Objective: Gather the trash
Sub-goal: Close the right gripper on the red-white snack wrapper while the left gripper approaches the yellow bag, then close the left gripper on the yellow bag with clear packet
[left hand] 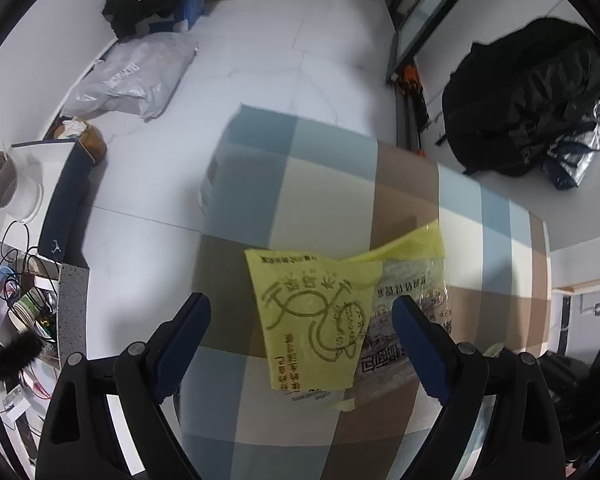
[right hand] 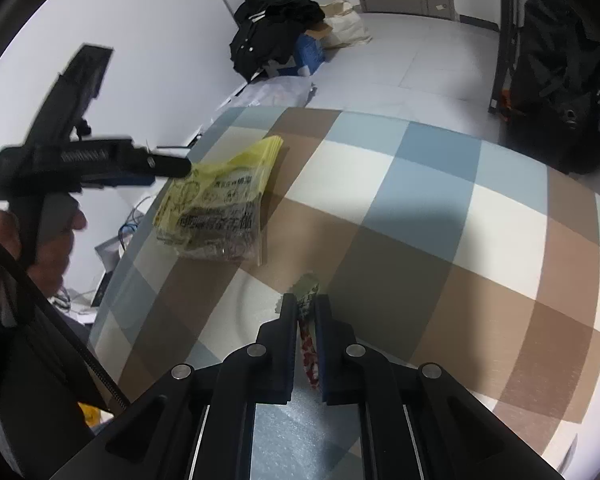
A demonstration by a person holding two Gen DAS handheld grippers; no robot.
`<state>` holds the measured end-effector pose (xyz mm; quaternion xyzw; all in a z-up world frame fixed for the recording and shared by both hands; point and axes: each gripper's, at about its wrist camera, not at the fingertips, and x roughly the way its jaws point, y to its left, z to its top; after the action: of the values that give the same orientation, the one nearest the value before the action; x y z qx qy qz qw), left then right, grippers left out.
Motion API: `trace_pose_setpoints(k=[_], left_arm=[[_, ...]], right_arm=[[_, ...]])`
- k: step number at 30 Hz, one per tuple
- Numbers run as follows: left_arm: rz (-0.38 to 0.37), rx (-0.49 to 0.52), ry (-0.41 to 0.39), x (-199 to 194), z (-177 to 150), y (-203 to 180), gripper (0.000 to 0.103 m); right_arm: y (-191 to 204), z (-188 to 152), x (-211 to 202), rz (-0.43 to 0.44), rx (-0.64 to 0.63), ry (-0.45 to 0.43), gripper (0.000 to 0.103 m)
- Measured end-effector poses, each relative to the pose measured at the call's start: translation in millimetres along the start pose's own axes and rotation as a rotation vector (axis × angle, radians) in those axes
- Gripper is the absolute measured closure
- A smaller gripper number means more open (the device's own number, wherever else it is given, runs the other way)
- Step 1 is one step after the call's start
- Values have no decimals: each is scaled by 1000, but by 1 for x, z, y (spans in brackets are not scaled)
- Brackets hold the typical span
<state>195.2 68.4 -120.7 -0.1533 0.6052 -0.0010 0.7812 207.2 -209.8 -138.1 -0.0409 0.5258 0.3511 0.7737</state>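
Nearest, clamped upright between the narrowed jaws of the right gripper [right hand: 305, 312]: a small crinkled wrapper with red-and-white print and a pale green top [right hand: 308, 322], just above the checked blue, cream and brown surface [right hand: 440, 220]. Farther left on that surface, lying flat and partly folded: a yellow-and-clear plastic bag with dark printed characters [left hand: 332, 316]. Framing it, jaws spread wide and pressing on nothing: the left gripper [left hand: 302, 322], angled steeply downward, gripped by a hand [right hand: 50, 240]. Beyond, against the wall: a heap of black clothing [right hand: 274, 38].
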Motion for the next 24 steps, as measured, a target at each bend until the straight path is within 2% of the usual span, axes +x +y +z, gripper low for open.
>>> trace_pose_setpoints(k=[3,7,9,14,18,21,24], left_arm=[[-10,45,34,7,-4,-9,13],[68,134,22,11,-9,-26,13],[96,144,25,13,-8,-29,13],[26,88,33,11,-1,-27,13],[87,111,28,17,0,-37,13],[179,192,13,25,-5,-51,13],[174,235,-9,25,-10,-56,14]], right_arm=[[0,-1,-4,4,6,-12,95],[-1,1,-8,9,18,-28,96],[-3,1,-10,12,29,-34,96],[-6,1,-14,14,42,-45,96],[-8,-2,-17,13,47,-48,96],[-11,-3,-19,11,53,-47,96],[-16,-4,-22,8,64,-53,96]])
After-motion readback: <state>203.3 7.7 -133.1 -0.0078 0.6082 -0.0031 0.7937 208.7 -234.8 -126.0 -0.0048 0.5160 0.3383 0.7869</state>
